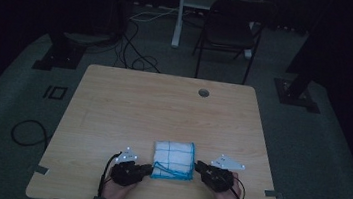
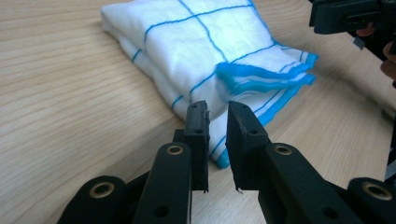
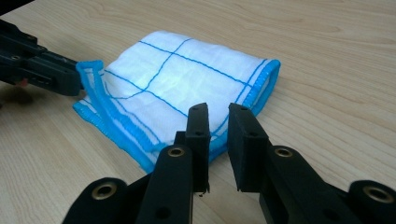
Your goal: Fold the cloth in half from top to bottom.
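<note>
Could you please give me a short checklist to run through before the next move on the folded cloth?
1. Cloth lies folded and flat on the table: ok.
2. Left tongs free of fabric, a narrow gap between the jaws and nothing in it: ok.
3. Right tongs free of fabric, jaws slightly apart just short of the near corner: ok.
4. Both tongs sit at opposite ends of the cloth's near edge: ok.
5. Blue hems stacked evenly: not ok, the layers are offset at the corner.
6. Gap wide enough to take the whole stack of layers: cannot tell.
</note>
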Motion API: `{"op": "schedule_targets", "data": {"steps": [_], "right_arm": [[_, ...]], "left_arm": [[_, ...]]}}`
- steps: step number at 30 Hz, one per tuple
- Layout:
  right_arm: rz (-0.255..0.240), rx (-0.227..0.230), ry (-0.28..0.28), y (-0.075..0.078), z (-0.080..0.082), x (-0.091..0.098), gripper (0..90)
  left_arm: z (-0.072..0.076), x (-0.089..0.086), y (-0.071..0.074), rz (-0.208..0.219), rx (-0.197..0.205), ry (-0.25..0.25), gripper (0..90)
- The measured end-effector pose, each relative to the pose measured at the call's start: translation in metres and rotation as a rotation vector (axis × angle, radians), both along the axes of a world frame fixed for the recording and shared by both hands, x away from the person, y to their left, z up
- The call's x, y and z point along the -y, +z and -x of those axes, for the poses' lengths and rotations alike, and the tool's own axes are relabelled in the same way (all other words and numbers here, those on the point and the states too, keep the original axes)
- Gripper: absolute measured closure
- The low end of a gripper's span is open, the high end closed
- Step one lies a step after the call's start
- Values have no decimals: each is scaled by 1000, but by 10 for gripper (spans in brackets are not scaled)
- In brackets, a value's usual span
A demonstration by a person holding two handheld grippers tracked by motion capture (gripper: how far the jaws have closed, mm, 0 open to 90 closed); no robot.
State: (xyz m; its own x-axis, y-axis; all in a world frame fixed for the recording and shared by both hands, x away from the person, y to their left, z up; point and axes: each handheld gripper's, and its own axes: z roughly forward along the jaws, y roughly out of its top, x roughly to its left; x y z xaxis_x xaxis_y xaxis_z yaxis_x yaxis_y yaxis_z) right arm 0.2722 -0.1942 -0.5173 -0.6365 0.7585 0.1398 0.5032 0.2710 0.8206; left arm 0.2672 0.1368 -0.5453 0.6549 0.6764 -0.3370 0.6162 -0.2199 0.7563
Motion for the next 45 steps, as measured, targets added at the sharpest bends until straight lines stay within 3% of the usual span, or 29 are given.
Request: {"op": "schedule_targets", "data": {"steps": [9, 16, 21, 25, 32, 45], "right_arm": [[3, -9, -24, -5, -4, 5, 784], [-6, -24, -55, -10, -8, 12, 782], [-10, -29, -59, -11, -8, 12, 781], [-15, -28, -64, -11, -8, 14, 778], [-21, -26, -77, -11, -8, 17, 765], [-36, -38, -108, -14, -13, 26, 764]], "left_arm": [[-6, -7, 7, 7, 19, 44, 766], [-12, 7, 19, 29, 54, 36, 703], [-18, 23, 19, -45, 91, 12, 689], [-10, 25, 13, -118, 104, -2, 675], [6, 14, 3, -160, 90, 7, 657], [4, -12, 0, -112, 76, 94, 657]]}}
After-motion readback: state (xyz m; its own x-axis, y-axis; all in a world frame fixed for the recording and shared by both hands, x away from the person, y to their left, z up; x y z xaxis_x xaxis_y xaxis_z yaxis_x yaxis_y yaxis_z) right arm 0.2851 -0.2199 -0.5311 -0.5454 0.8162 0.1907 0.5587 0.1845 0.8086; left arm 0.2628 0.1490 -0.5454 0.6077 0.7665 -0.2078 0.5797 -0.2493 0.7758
